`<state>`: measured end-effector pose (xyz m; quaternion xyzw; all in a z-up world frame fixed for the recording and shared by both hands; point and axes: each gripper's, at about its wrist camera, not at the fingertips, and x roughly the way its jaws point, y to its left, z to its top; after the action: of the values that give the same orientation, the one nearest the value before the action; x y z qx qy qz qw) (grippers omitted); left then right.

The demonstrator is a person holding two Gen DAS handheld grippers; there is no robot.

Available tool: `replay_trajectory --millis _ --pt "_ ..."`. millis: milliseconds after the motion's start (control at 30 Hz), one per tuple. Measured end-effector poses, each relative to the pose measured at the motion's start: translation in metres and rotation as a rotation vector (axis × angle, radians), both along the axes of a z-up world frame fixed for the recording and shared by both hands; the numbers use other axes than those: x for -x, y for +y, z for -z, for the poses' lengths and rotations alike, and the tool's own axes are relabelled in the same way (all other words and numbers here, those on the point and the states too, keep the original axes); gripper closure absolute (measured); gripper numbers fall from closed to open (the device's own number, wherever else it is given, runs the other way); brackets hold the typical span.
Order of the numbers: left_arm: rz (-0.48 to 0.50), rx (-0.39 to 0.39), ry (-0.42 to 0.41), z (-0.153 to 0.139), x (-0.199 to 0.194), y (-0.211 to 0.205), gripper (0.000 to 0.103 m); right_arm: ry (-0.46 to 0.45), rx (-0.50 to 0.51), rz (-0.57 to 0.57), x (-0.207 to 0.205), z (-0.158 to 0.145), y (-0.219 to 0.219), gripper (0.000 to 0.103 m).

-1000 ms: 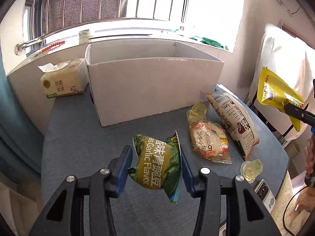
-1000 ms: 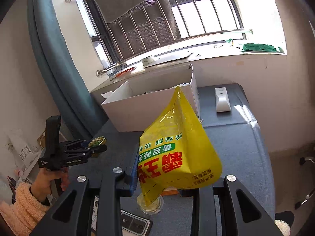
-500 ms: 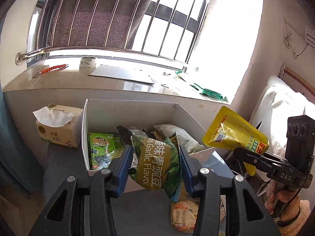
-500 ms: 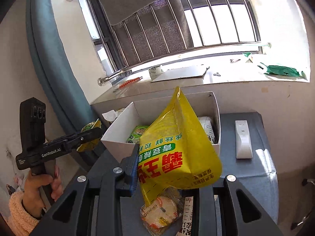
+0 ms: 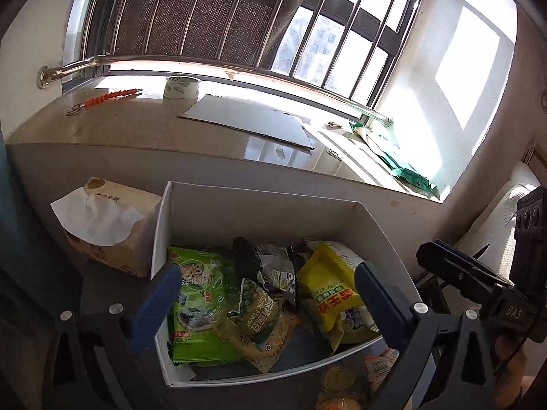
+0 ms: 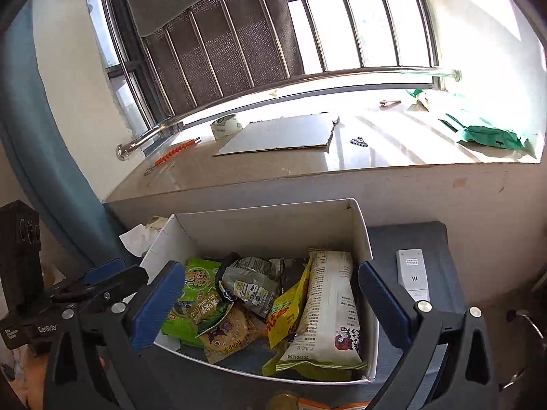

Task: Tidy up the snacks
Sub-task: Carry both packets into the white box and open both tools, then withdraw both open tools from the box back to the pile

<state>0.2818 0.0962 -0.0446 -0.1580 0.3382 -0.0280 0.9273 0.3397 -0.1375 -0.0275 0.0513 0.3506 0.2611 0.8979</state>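
Left wrist view: the left gripper [image 5: 265, 302] hangs spread wide and empty over the white cardboard box [image 5: 259, 205] on the bench, and the green garlic-pea bag [image 5: 261, 314] lies loose among the snacks inside. The right gripper [image 6: 266, 304] is equally released above the box, the yellow bag [image 6: 285, 311] wedged beside a white packet [image 6: 330, 311], suggesting both were just dropped. Lower packets are buried; items before the box are cut off.

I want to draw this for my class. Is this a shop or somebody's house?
Most likely somebody's home, beside a window. A barred window with a stone sill holds a tape roll, a tissue pack sits on the table, and a white box holds snack bags.
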Motion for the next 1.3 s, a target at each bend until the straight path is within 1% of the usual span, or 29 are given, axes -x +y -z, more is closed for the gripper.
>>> replay_trajectory --millis 100,200,267,333,500,633,733,833,1000,1067,1167,1300 --pt "-0.017 -0.009 0.005 0.002 0.011 0.005 0.000 -0.021 0.036 0.004 0.008 -0.001 -0.004 0.000" --pt "-0.035 -0.031 0.001 -0.001 0.023 0.006 0.000 -0.029 0.034 -0.007 0.019 -0.002 -0.009 0.000" --pt "-0.028 -0.051 -0.007 -0.003 0.033 0.003 0.000 -0.039 0.026 -0.020 0.030 -0.004 -0.014 0.000" --pt "-0.007 -0.073 -0.027 -0.007 0.046 -0.002 0.000 -0.057 0.039 -0.034 0.043 -0.005 -0.017 0.000" --pt "0.030 -0.138 -0.077 -0.013 0.090 -0.018 0.000 -0.104 0.071 -0.062 0.086 -0.004 -0.031 0.000" --pt "0.072 -0.130 -0.108 -0.010 0.134 -0.030 0.000 -0.109 0.068 -0.064 0.119 0.008 -0.050 0.000" --pt "0.086 -0.140 -0.129 -0.003 0.166 -0.042 0.000 -0.088 0.065 -0.060 0.143 0.022 -0.065 0.000" --pt "0.088 -0.155 -0.125 0.007 0.193 -0.052 0.000 -0.076 0.070 -0.038 0.167 0.036 -0.079 0.000" --pt "0.083 -0.130 -0.115 0.026 0.229 -0.063 0.000 -0.042 0.065 -0.022 0.203 0.057 -0.099 0.000" --pt "0.090 -0.116 -0.108 0.032 0.238 -0.066 0.000 -0.029 0.054 -0.019 0.214 0.065 -0.105 0.000" --pt "0.095 -0.114 -0.097 0.039 0.244 -0.070 0.000 -0.012 0.063 -0.019 0.224 0.074 -0.110 0.000" --pt "0.102 -0.111 -0.083 0.043 0.241 -0.075 0.000 0.011 0.089 -0.022 0.225 0.086 -0.112 0.000"
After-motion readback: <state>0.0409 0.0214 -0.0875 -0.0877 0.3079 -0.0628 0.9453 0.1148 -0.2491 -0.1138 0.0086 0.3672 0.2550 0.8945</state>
